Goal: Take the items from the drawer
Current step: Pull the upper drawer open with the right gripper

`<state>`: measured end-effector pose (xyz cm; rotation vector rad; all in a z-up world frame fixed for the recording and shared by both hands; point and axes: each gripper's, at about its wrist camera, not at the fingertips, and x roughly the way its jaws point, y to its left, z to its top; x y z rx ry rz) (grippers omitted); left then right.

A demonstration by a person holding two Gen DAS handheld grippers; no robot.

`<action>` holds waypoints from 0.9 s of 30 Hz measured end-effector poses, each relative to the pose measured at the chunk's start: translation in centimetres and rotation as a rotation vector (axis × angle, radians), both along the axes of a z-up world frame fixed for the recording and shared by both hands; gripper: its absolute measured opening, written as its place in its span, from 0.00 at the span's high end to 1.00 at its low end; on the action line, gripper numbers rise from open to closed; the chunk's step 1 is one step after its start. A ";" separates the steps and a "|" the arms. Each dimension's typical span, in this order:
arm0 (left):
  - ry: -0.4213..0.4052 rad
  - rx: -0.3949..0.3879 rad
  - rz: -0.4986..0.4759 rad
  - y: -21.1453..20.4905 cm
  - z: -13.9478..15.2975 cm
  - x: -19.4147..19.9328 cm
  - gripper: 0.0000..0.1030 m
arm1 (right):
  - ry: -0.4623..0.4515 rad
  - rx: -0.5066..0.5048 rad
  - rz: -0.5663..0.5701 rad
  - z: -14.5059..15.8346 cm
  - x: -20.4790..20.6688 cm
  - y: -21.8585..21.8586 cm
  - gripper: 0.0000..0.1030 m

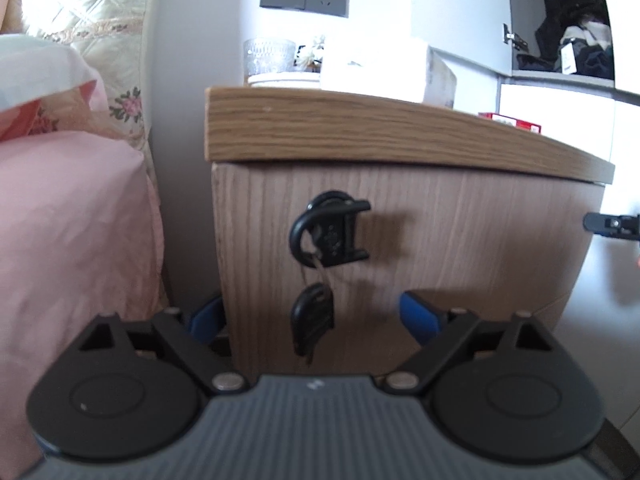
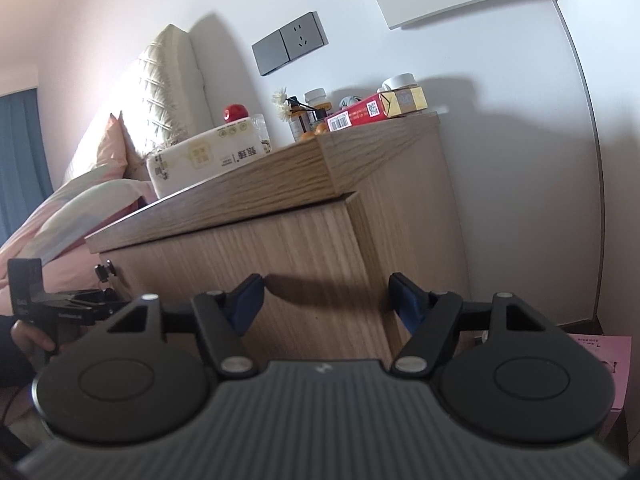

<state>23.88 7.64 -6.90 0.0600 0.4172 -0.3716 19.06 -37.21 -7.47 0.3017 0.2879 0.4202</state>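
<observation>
A wooden nightstand drawer front [image 1: 440, 240] is shut. A black handle [image 1: 332, 232] with a key in its lock sits on it, and a black key fob [image 1: 312, 320] hangs below. My left gripper [image 1: 312, 316] is open, its blue fingertips [image 1: 420, 316] spread wide just in front of the drawer, below the handle. My right gripper [image 2: 326, 300] is open and empty near the drawer's right corner [image 2: 360, 240]. The left gripper's body [image 2: 60, 304] shows at the right wrist view's left edge. The drawer's contents are hidden.
The nightstand top [image 1: 360, 128] holds a tissue pack [image 2: 208, 156], a glass jar [image 1: 270, 58], a red box [image 2: 360, 114], bottles and a red apple [image 2: 236, 114]. A bed with pink sheets [image 1: 72, 220] stands to the left. A pink box [image 2: 608, 360] sits on the floor at right.
</observation>
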 end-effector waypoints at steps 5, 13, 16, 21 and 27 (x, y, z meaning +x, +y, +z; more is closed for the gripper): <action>0.002 0.000 -0.001 0.1 0.1 -0.3 0.14 | 0.001 -0.024 0.009 0.1 -0.1 0.0 0.33; -0.012 0.030 0.012 -0.2 0.1 -0.8 0.16 | 0.002 -0.076 0.058 0.4 0.0 -0.1 0.32; -0.015 0.043 0.017 -0.3 0.1 -1.0 0.17 | 0.012 -0.032 0.063 0.4 0.2 -0.6 0.32; -0.012 0.047 0.017 -0.4 0.2 -1.5 0.17 | 0.012 -0.041 0.092 0.5 0.0 -0.8 0.32; -0.007 0.047 0.018 -0.3 0.4 -2.2 0.17 | 0.011 -0.056 0.127 0.7 -0.5 -1.0 0.32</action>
